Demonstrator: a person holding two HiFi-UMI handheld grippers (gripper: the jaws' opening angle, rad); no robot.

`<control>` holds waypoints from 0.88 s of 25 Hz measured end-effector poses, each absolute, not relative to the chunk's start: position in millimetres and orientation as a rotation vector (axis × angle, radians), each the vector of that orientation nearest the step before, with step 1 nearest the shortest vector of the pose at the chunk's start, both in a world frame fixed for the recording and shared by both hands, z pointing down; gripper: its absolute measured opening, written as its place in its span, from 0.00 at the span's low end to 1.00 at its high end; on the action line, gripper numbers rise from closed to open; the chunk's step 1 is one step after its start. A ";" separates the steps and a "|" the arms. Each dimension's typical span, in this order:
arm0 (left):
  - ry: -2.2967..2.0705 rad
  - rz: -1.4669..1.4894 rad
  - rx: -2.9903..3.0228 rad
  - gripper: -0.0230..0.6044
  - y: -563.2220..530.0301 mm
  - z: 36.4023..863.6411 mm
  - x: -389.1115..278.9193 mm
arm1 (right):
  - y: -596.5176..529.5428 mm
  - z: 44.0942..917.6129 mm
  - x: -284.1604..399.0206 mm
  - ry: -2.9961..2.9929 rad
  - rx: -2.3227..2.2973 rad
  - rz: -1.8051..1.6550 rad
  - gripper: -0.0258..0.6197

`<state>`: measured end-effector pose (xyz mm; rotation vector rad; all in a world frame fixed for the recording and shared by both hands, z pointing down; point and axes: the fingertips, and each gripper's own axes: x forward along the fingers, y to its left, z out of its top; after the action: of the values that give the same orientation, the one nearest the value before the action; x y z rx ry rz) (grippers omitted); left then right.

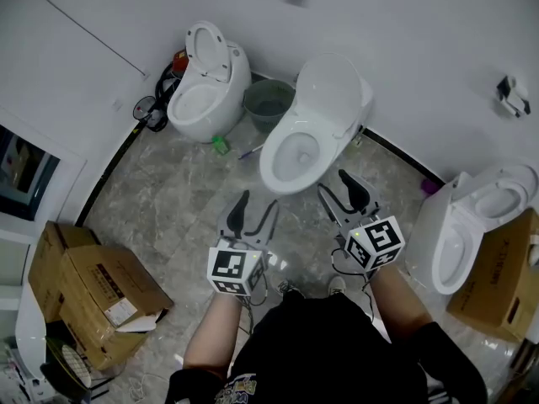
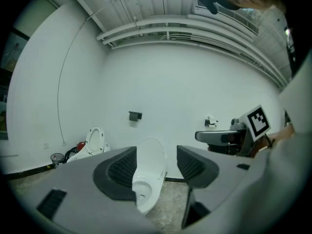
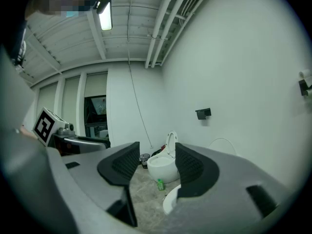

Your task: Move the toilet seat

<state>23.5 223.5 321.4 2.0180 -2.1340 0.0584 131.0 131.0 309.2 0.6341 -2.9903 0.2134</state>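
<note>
White toilet stands against the wall, its seat raised upright behind the bowl. Left gripper and right gripper both hang just short of the bowl's front rim. Jaws on each are apart, with nothing between the pads.

Toilets, cardboard boxes on floor

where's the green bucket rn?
Head view, upper centre: the green bucket sits by the wall, between the left toilet and the middle toilet.
</note>
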 end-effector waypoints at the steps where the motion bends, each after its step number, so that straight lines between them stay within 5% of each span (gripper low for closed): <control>1: -2.127 0.058 2.027 0.41 224.0 321.9 17.7 | 130.5 309.2 125.4 -2.991 0.645 0.218 0.41; 22: -2.183 0.051 1.946 0.41 158.4 333.9 -96.1 | 41.7 330.1 19.8 -2.992 0.621 0.287 0.41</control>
<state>-96.1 158.4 333.9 1.9460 -2.1828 0.0506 19.8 41.7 330.1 0.6207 -2.9923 0.2869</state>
